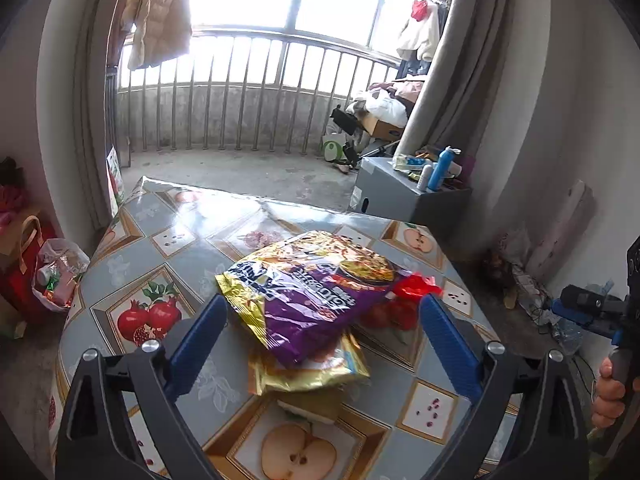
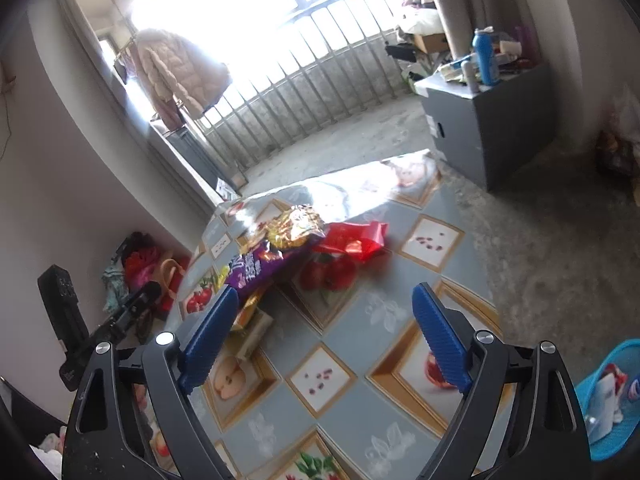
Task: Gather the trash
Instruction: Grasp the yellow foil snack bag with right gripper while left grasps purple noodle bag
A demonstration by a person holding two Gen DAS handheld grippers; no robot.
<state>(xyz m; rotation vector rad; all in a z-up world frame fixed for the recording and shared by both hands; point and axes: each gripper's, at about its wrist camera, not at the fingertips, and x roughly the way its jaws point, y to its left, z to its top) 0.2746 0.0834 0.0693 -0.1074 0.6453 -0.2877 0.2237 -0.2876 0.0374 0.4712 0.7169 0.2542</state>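
Left gripper [image 1: 322,320] is hanging spread, empty, over a crinkled purple-and-gold foil snack bag [image 1: 308,292]. The bag is half-covering a gold wrapper [image 1: 320,372]. Right gripper [image 2: 324,320] is gaping too; red wrapper [image 2: 356,240] is blurring.

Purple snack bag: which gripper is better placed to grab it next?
Left. The purple snack bag lies between the left gripper's open fingers; the right gripper faces bare tablecloth.

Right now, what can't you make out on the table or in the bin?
- Flat item under the gold wrapper, left wrist view: mostly covered, kind unclear.
- Red wrapper: blurred in the right wrist view; half hidden behind the purple snack bag in the left.
- Blue basket, right wrist view: cut off by the edge, contents unreadable.
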